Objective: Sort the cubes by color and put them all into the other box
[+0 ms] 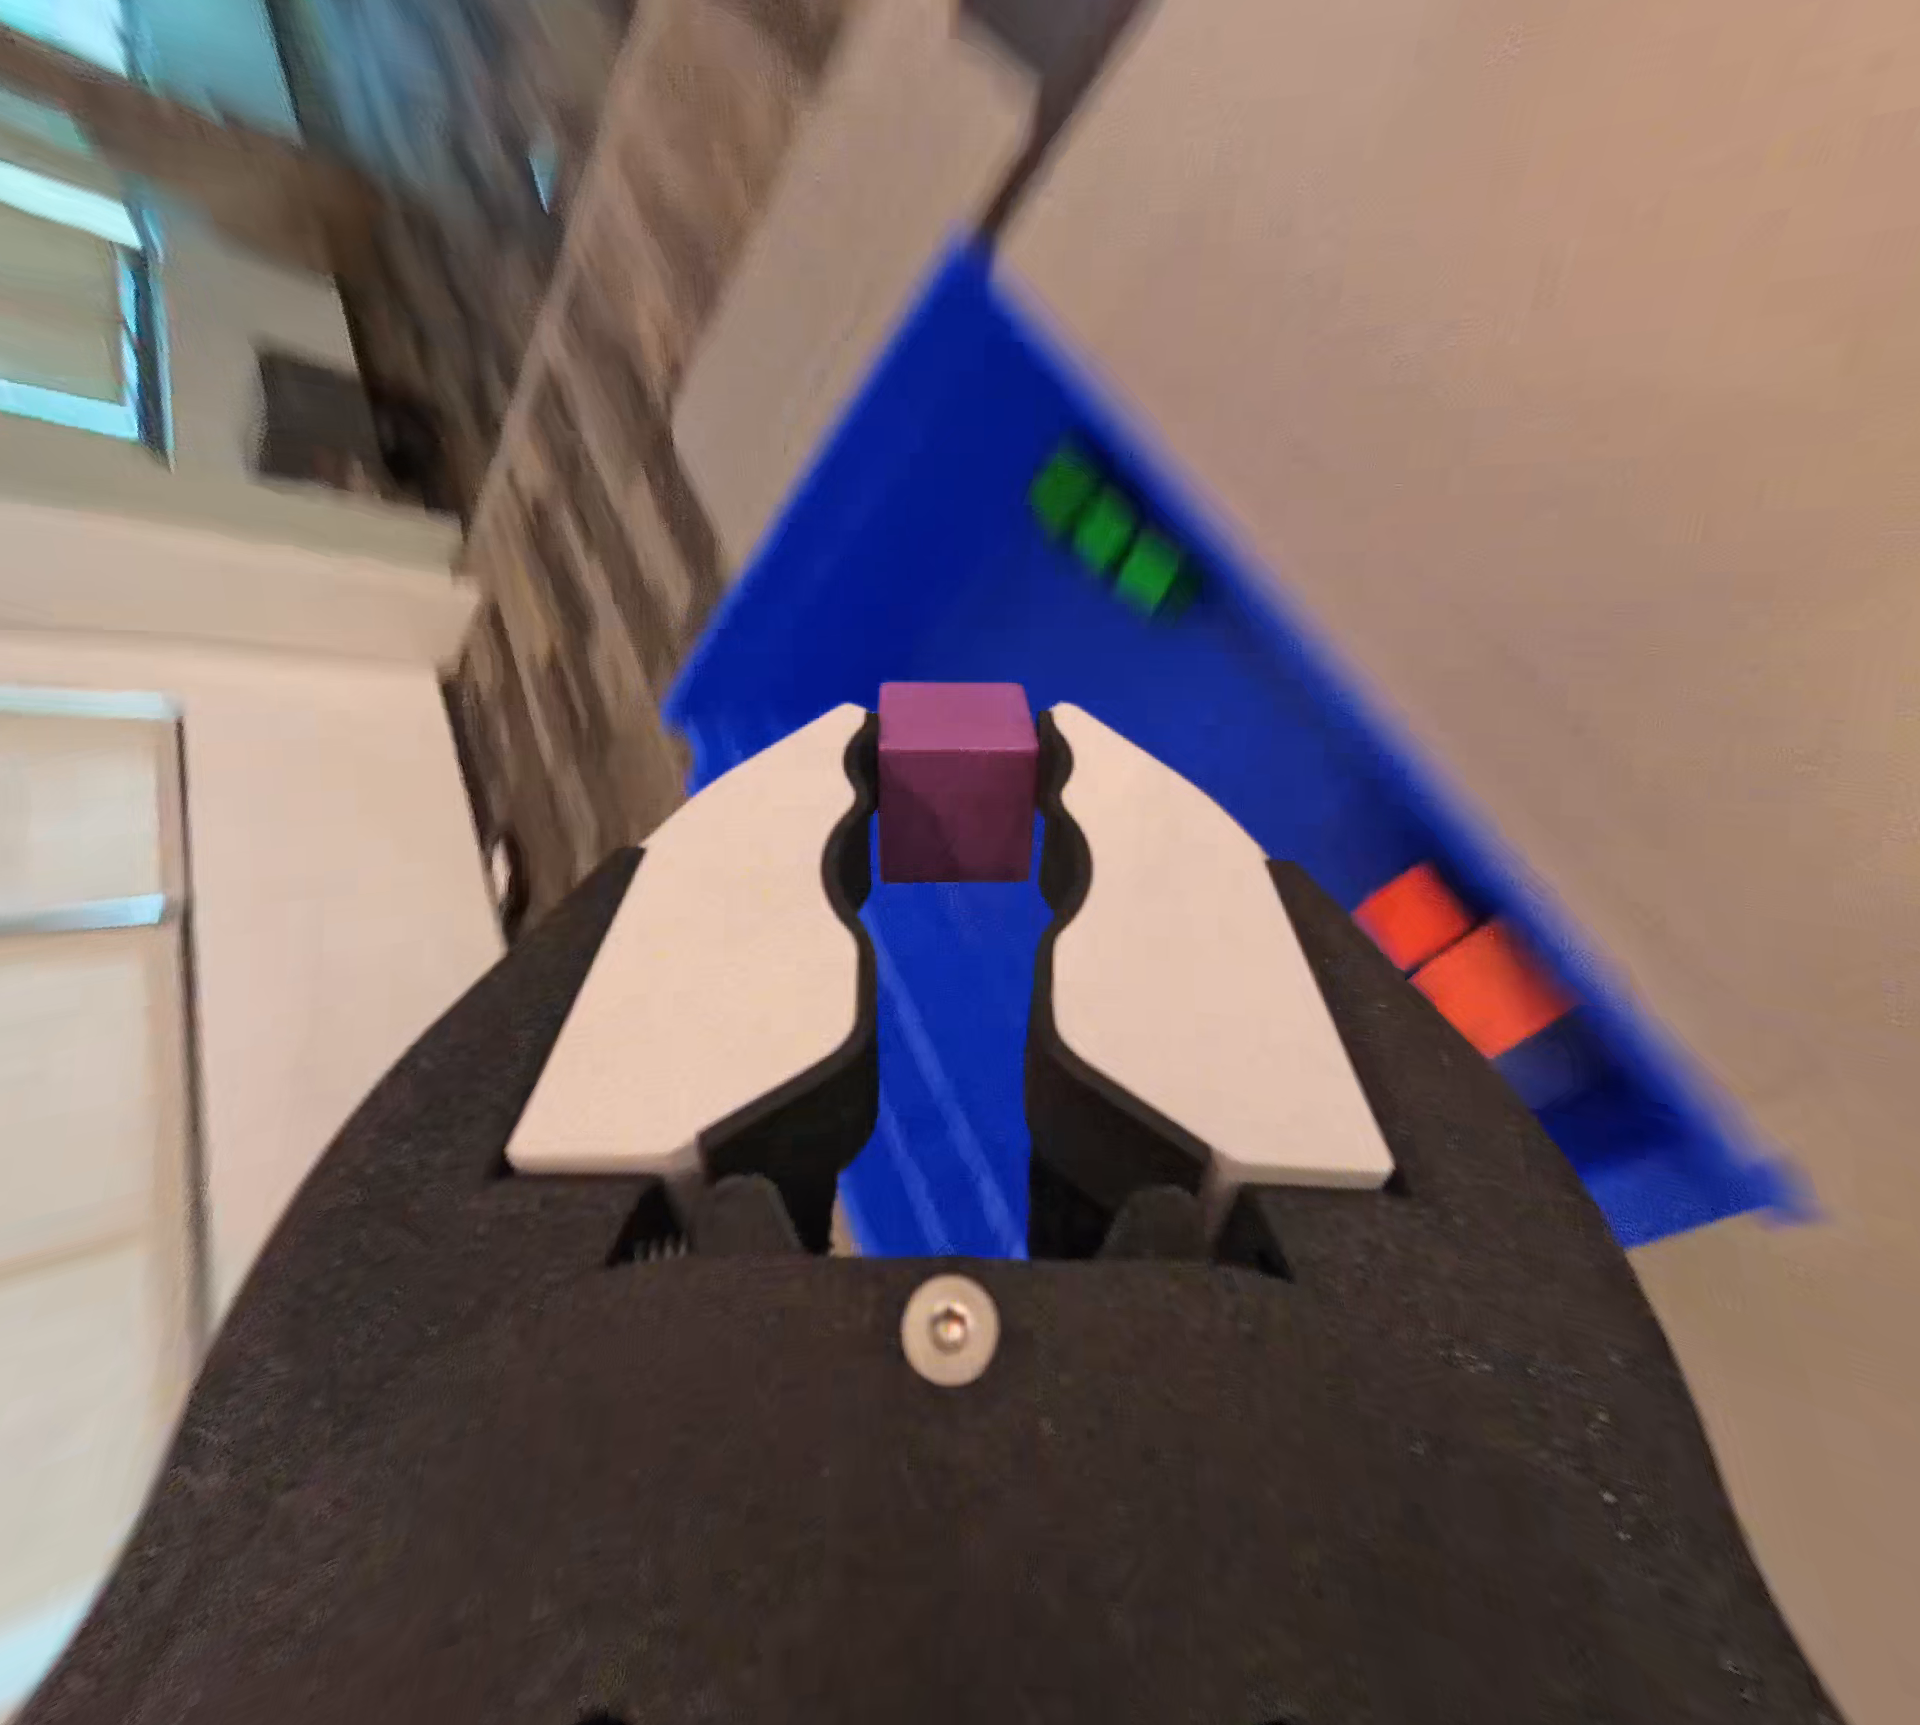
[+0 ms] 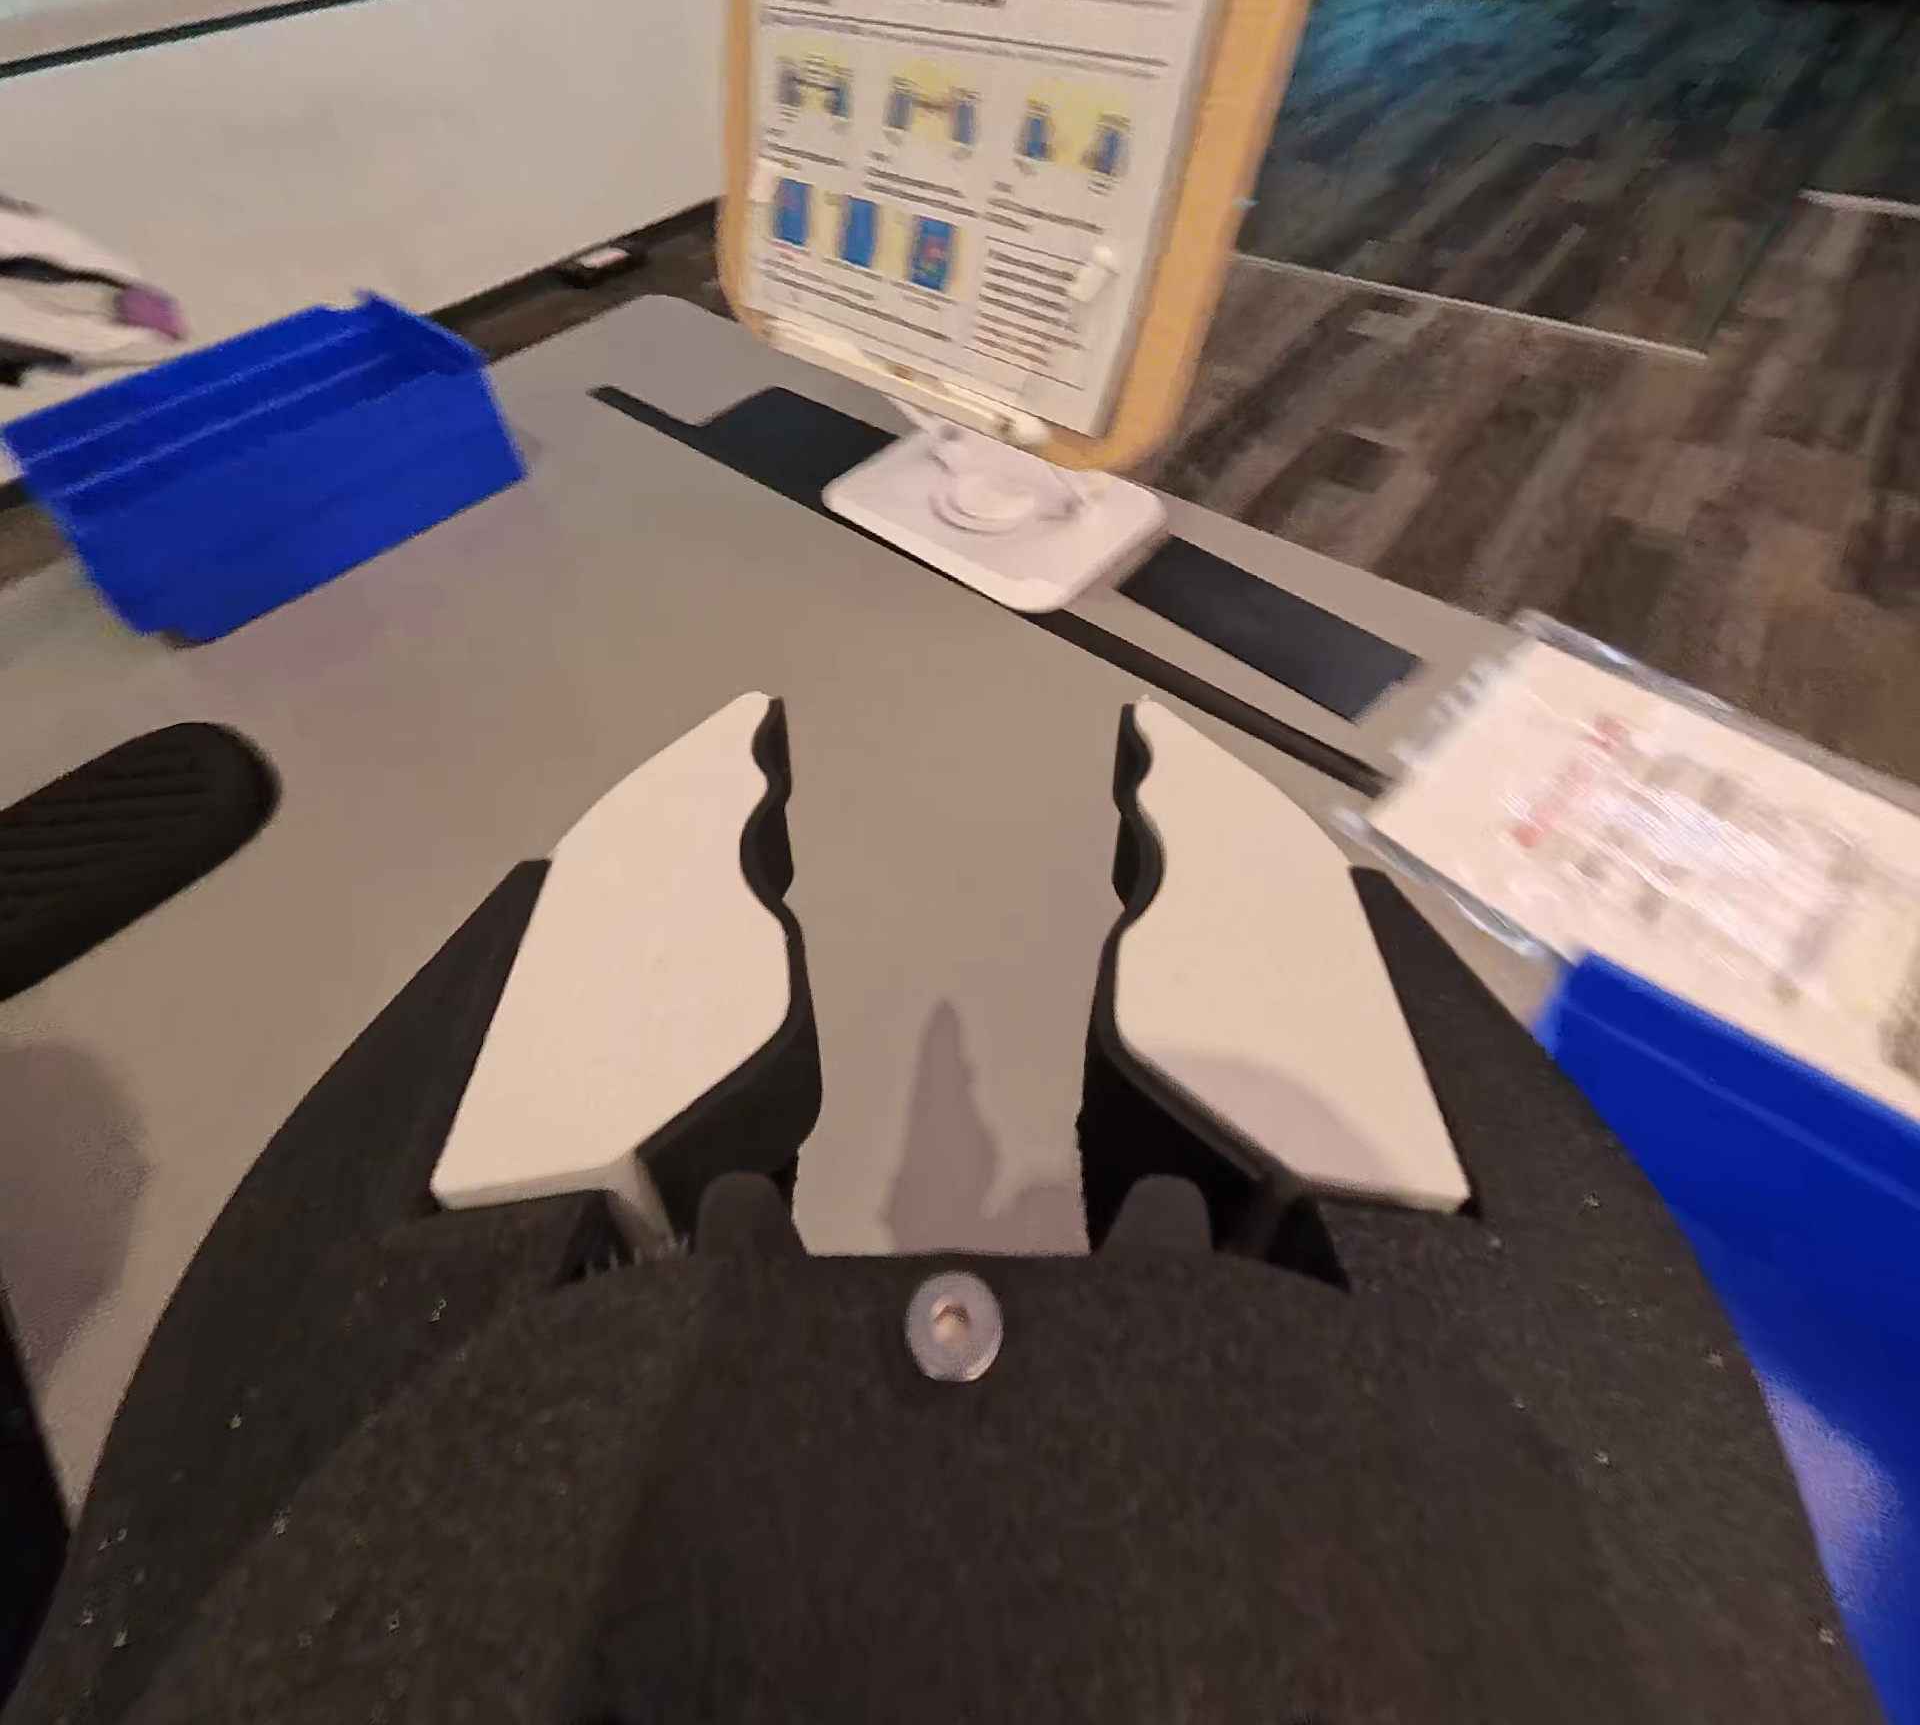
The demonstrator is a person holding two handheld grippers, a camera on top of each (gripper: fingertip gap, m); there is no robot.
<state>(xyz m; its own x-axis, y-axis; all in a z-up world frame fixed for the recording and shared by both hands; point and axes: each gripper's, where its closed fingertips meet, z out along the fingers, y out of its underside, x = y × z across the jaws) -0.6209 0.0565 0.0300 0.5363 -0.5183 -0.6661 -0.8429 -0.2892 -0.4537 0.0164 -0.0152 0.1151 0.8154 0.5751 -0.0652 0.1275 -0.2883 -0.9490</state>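
Note:
In the left wrist view my left gripper (image 1: pixel 956 719) is shut on a purple cube (image 1: pixel 956 776) and holds it over a blue box (image 1: pixel 935 553). In that box, a row of three green cubes (image 1: pixel 1107 527) and two orange cubes (image 1: pixel 1455 953) lie along one wall, with a blue cube (image 1: pixel 1538 1067) beside the orange ones. In the right wrist view my right gripper (image 2: pixel 951 714) is open and empty over the grey table (image 2: pixel 623 636). A blue box (image 2: pixel 270 470) stands at the far left there, and a second blue box (image 2: pixel 1766 1239) shows at the right edge. Their insides are hidden in this view.
A printed sheet on a wooden board with a white stand (image 2: pixel 997 522) is at the table's far edge. A black strip (image 2: pixel 1247 615) runs along that edge. A spiral-bound laminated sheet (image 2: pixel 1662 844) lies at the right. A black rounded object (image 2: pixel 114 823) is at the left.

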